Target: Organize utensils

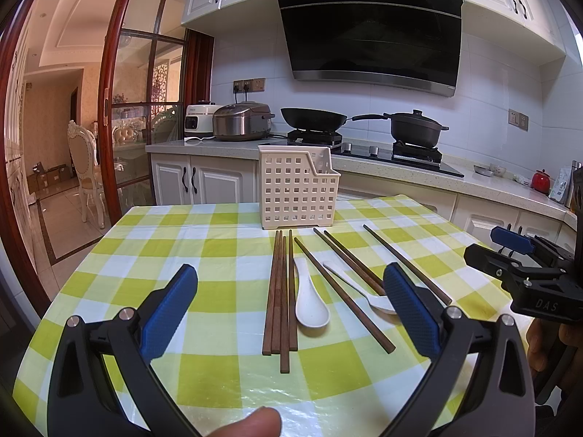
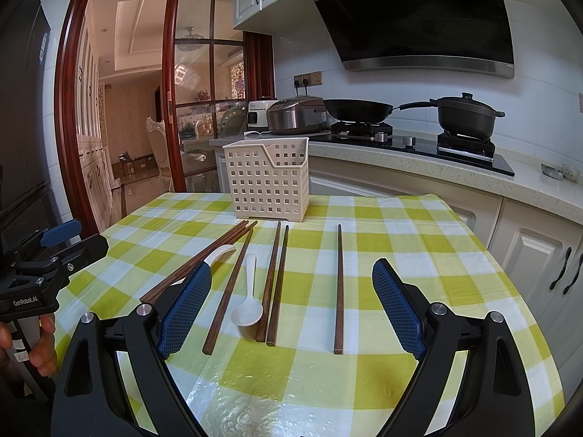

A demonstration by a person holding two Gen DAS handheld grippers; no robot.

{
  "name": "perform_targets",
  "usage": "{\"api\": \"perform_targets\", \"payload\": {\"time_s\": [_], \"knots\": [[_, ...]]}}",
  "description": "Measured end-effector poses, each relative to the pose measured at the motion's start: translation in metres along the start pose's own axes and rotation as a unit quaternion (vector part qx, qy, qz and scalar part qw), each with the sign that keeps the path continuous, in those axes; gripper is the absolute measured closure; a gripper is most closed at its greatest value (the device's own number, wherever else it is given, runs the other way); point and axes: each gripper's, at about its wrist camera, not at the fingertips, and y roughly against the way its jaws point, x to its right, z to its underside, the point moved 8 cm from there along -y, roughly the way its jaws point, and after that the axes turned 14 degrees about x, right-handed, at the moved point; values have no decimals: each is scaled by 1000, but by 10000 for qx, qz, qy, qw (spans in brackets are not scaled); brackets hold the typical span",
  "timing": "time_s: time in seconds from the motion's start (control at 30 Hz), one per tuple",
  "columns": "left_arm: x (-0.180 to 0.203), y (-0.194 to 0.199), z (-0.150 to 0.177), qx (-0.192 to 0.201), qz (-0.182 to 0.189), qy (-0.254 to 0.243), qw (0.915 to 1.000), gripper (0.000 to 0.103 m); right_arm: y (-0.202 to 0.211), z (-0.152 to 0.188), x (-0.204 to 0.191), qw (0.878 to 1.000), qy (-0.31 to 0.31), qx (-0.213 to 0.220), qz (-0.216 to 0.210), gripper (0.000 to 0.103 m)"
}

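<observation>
**A:** Chopsticks (image 1: pixel 280 291) everywhere, none in the basket (image 1: pixel 297 189) yet. Basket sits at the table's (image 1: pixel 109 255) far edge, middle-ish. In front of it: a tight bundle of four sticks, a spoon (image 1: pixel 309 302) just beside them, a loose stick crossing behind it, a pair with a second spoon (image 1: pixel 360 287) touching it, and one single stick (image 2: pixel 339 287) off toward the right edge.

**B:** Grippers?

**A:** Left gripper (image 1: pixel 291 309) spread wide, nothing in it. Right gripper (image 2: pixel 291 306) same, gaping and empty, hovering over the near edge.

**B:** What goes wrong, you reckon?

**A:** My guess: the bundle. Pinch four round sticks at once and one probably rolls out or fans sideways. Also that second spoon lies against the pair, so grabbing one likely drags the other. The cloth looks glossy, so sticks could skid when nudged.

**B:** Views differ much?

**A:** Yeah. Right wrist shows the single stick whole and clear of everything; in the left wrist view its near end hides behind a pad (image 1: pixel 411 313). Left wrist shows the bundle's four ends cleanly, while in the right one a pad (image 2: pixel 186 309) covers that spoon's bowl.
</observation>
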Motion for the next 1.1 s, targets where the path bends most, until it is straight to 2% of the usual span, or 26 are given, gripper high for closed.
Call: {"api": "perform_targets", "payload": {"time_s": [0.6, 0.7, 0.93, 0.97, 1.0, 1.1], "knots": [[-2, -1, 1, -30, -16, 8, 10000, 4, -3, 4, 4, 10000, -44, -76, 27, 19], [-9, -4, 1, -132, -26, 123, 9998, 4, -12, 11, 12, 9993, -158, -350, 48, 19], [-35, -33, -2, -617, 204, 620, 9960, 4, -65, 34, 44, 9862, -591, -1543, -61, 19], [-36, -40, -3, -688, 252, 591, 9956, 7, -73, 36, 48, 9839, -636, -1669, -78, 19], [-39, -49, -2, -801, 274, 562, 9948, 15, -81, 39, 51, 9816, -649, -1792, -69, 19], [-44, -77, 6, -1213, 383, 607, 9900, 29, -109, 52, 60, 9719, -706, -2244, -17, 20]]}}
